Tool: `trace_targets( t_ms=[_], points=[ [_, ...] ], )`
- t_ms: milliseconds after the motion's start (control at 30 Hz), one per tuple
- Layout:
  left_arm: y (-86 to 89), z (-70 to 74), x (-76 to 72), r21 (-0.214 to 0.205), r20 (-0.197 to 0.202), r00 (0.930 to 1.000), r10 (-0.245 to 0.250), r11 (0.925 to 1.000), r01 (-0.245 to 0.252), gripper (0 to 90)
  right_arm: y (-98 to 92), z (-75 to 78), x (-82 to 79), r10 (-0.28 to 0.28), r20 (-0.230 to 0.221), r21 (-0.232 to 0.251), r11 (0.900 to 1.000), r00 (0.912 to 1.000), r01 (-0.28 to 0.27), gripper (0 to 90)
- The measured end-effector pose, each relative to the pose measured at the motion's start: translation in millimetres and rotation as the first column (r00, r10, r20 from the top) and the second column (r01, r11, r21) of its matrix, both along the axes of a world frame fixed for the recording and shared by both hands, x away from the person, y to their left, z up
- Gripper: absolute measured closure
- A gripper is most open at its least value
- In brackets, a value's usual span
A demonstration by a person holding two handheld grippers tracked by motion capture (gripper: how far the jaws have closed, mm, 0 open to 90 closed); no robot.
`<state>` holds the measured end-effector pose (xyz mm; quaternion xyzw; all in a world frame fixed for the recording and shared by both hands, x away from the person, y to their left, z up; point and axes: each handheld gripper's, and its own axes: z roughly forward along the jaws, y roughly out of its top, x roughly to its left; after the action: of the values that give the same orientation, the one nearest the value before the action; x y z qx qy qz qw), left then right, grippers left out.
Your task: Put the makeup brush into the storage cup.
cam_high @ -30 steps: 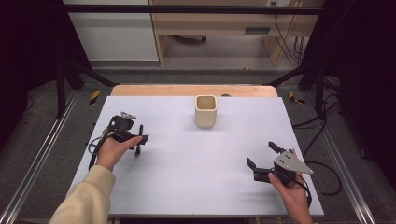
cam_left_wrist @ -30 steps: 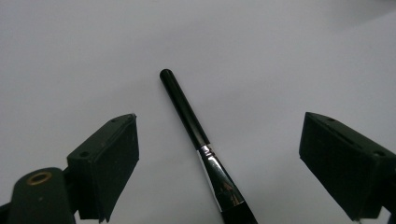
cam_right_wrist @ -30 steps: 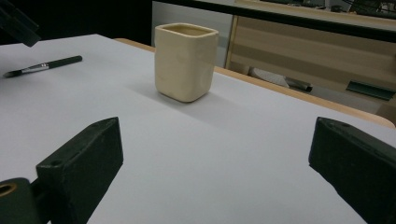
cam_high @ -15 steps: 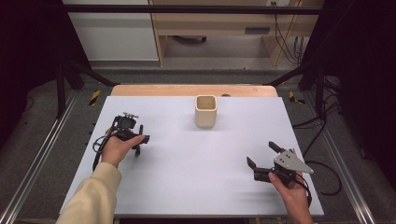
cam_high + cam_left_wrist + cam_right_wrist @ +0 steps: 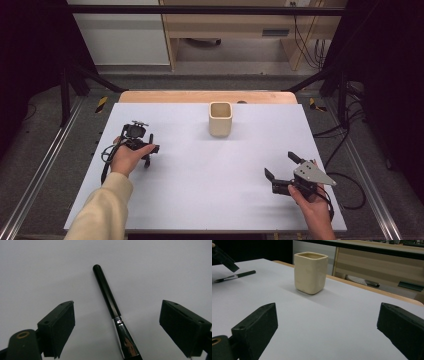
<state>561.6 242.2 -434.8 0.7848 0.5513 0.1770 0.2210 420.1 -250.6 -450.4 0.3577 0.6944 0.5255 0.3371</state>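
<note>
The white bench (image 5: 210, 190) sits on grey floor between metal rails. A cream cup (image 5: 220, 118) stands near its far edge, open surface all around. The right tool (image 5: 281, 172) gapes wide, holding nothing. The left tool (image 5: 117, 322) gapes over a black brush (image 5: 112, 312), not gripping it.

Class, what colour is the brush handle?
Black, on the brush; clearest in the left gripper view.

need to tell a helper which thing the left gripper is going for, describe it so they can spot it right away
On the white table, look to the left part, under the left gripper. Between its open jaws lies a thin brush, flat on the table. Unlike the squat cream cup farther back, it is a slim black stick with a shiny metal collar.
</note>
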Motion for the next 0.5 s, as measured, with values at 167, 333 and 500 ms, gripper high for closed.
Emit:
trace_targets(
  t_ms=[167,333,500],
  points=[
    [1.0,-4.8,2.6,0.011,-0.016,0.9997,0.018,0.9998,-0.018,13.5,-0.4,0.1,-0.2,0.000,-0.001,0.002,1.0000,1.0000,0.000,3.7],
    [2.2,-6.5,3.5,0.012,-0.016,0.9993,0.033,0.9994,-0.033,18.4,-0.7,0.3,-0.3,-0.002,-0.003,0.005,1.0000,1.0000,0.002,3.7],
    [2.9,-5.1,2.9,0.004,-0.039,0.9983,0.043,0.9991,-0.043,29.1,-0.5,0.2,-0.2,0.001,-0.004,0.004,1.0000,1.0000,-0.001,3.7]
  ],
)
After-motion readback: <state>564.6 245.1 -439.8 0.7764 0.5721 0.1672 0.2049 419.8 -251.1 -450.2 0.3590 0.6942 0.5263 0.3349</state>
